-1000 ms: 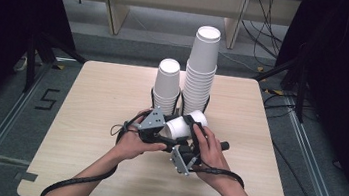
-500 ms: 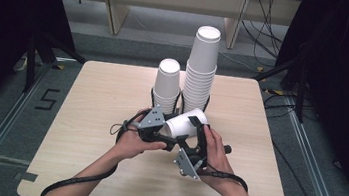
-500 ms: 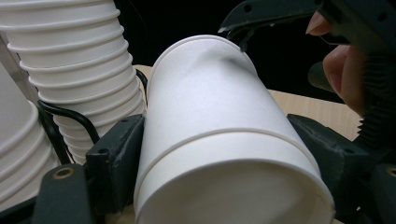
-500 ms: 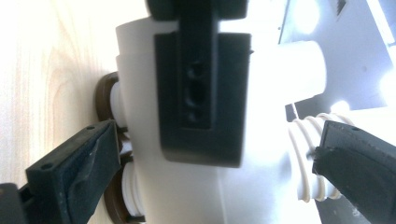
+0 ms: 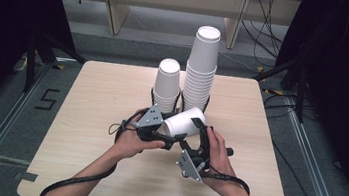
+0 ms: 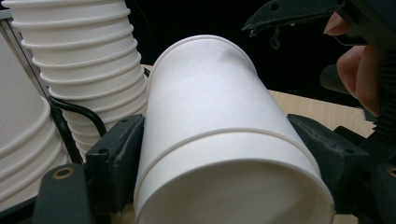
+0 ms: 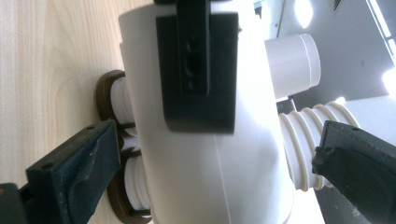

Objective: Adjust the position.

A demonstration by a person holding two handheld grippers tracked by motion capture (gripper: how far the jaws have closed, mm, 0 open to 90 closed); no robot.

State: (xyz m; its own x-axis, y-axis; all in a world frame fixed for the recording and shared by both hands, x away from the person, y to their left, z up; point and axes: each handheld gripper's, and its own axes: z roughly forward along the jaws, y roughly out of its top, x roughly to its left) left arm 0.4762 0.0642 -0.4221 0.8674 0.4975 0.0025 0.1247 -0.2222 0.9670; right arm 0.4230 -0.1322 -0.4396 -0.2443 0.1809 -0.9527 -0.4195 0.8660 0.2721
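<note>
A white paper cup [image 5: 184,122] lies on its side above the table's middle, with a raised ring around its body [image 6: 219,130]. My left gripper [image 5: 168,130] is shut on it, one black pad on each side [image 6: 116,154]. My right gripper [image 5: 196,137] comes from the right and straddles the cup's far part [image 7: 201,158]. Its jaws have just been opening with the cup between them, and both fingers [image 7: 79,168] stand clear of the wall. One left jaw pad [image 7: 196,70] lies flat on the cup.
Two upright stacks of white cups stand behind the hands, a tall stack [image 5: 201,66] and a short stack [image 5: 168,79], each in a dark ring holder [image 7: 105,93]. The wooden table [image 5: 90,113] ends near the forearms. Cables trail off the front edge.
My right gripper's jaws have spread apart around the cup. The left gripper keeps its hold, and the cup has barely shifted.
</note>
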